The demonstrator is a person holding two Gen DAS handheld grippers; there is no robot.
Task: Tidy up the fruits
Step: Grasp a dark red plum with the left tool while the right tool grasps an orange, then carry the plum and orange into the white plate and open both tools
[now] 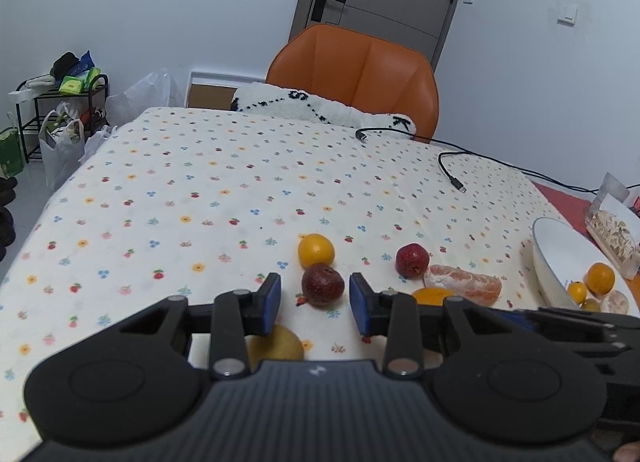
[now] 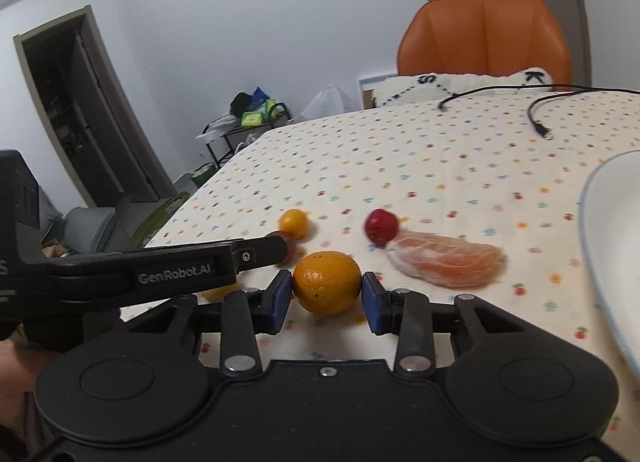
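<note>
Right gripper (image 2: 327, 296) clamped on the orange (image 2: 327, 283) low over the tablecloth (image 2: 440, 165), left gripper (image 1: 315, 304) spread wide around a dark red fruit (image 1: 322, 285) there.

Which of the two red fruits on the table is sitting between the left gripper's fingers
The darker maroon fruit, between the open left gripper's pads. The brighter red fruit lies farther right, beside the peeled orange segments.

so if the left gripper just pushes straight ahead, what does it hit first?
Most likely the dark red fruit, centred ahead of the open left gripper, not yet between its pads. The small orange sits directly behind it. Depth from this fisheye is approximate.
</note>
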